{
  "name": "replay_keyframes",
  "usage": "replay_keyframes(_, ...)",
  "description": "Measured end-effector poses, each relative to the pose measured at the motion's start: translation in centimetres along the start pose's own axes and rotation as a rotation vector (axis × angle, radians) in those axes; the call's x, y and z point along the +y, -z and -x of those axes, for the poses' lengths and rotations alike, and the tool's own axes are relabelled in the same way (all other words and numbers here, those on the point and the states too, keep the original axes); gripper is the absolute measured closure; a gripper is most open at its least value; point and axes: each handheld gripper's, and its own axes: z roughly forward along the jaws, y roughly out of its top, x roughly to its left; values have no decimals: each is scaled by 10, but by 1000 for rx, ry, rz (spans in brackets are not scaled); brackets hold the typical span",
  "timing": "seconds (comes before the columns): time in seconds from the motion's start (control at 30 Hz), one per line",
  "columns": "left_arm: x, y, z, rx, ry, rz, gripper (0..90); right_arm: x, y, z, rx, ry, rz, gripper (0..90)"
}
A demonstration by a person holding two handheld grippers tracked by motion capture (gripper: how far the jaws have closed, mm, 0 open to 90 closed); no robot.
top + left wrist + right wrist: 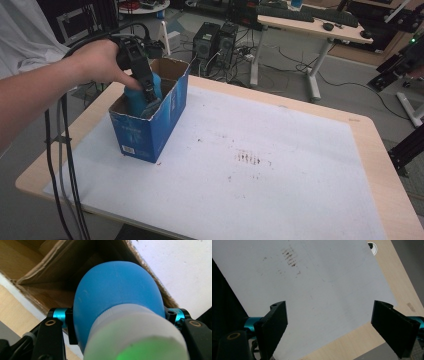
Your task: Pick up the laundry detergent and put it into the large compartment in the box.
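My left gripper (117, 322) has matt black plastic jaws and glossy anodised teal metal fittings. Between them sits the blue bottle (117, 295): smooth, matt, rubber-like plastic, with a frosted translucent white plastic cap (135, 335), finely ribbed at its rim. Around the bottle, the cardboard box (150, 132) has a raw brown, fibrous inside with torn, rough edges, and a glossy blue printed outside. Beside the box, the white mat (250, 165) is matt, faintly scuffed and stained. Under the mat, the table (372, 145) shows light, smooth wood-look laminate.
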Motion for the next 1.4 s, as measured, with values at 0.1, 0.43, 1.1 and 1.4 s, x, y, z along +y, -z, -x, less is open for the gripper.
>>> replay_keyframes(0.1, -1, -6, 0, 5, -9, -11, 377, 0, 0, 0, 1, 2, -1, 130)
replay_keyframes(0.43, -4, -18, 0, 6, -13, -25, 377, -1, 0, 2, 1, 1, 2, 130)
replay_keyframes(1.1, -6, -35, 3, 6, -29, -39, 376, -3, -4, 3, 5, -5, -2, 130)
replay_keyframes(1.4, -6, -37, 1, 3, -26, -32, 375, -3, -6, 3, 10, -5, -1, 130)
